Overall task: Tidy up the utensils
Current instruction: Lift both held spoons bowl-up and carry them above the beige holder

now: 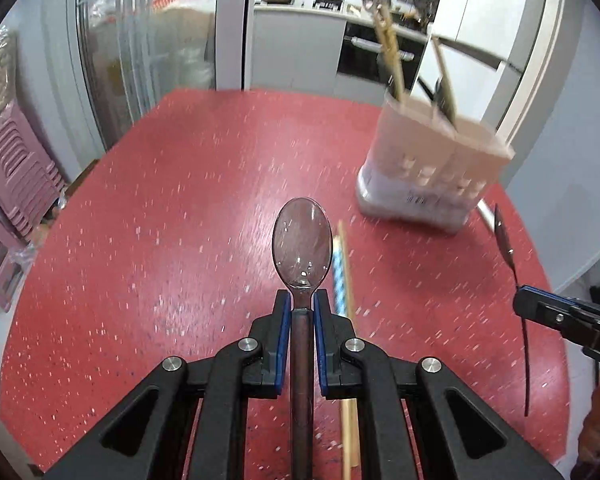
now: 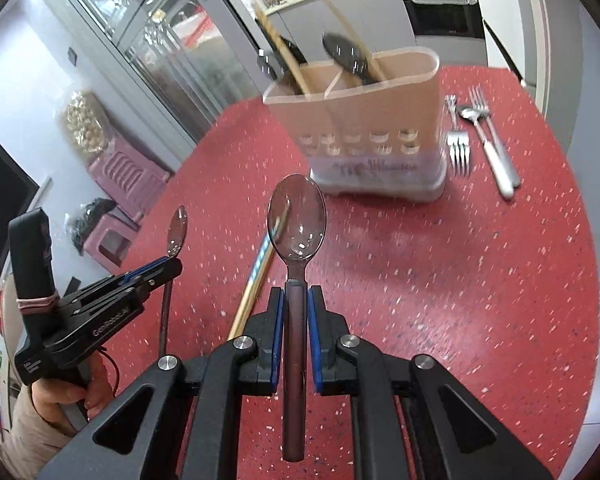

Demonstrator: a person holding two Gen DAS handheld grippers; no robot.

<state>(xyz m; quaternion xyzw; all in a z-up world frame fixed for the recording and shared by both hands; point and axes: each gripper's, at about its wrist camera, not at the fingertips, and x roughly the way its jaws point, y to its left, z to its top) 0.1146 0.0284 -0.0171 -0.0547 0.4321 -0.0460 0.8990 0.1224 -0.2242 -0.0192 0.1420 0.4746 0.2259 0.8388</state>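
1. While each gripper is clamped on its own spoon, the left gripper (image 1: 302, 300) holds the left spoon (image 1: 302, 236) by the neck, and the right gripper (image 2: 294, 296) grips the right spoon (image 2: 297, 216) the same way.
2. Both spoons hang above the red table (image 1: 160, 208), with the utensil caddy (image 2: 364, 120) ahead.
3. Judging by the spoons already standing in the caddy, carry 1 spoon at a time over that compartment.
4. Tip the handle down before letting go, clear of the chopsticks (image 2: 288, 60).
5. 2 forks (image 2: 460, 148) and a striped chopstick (image 1: 340, 272) lie waiting on the table.
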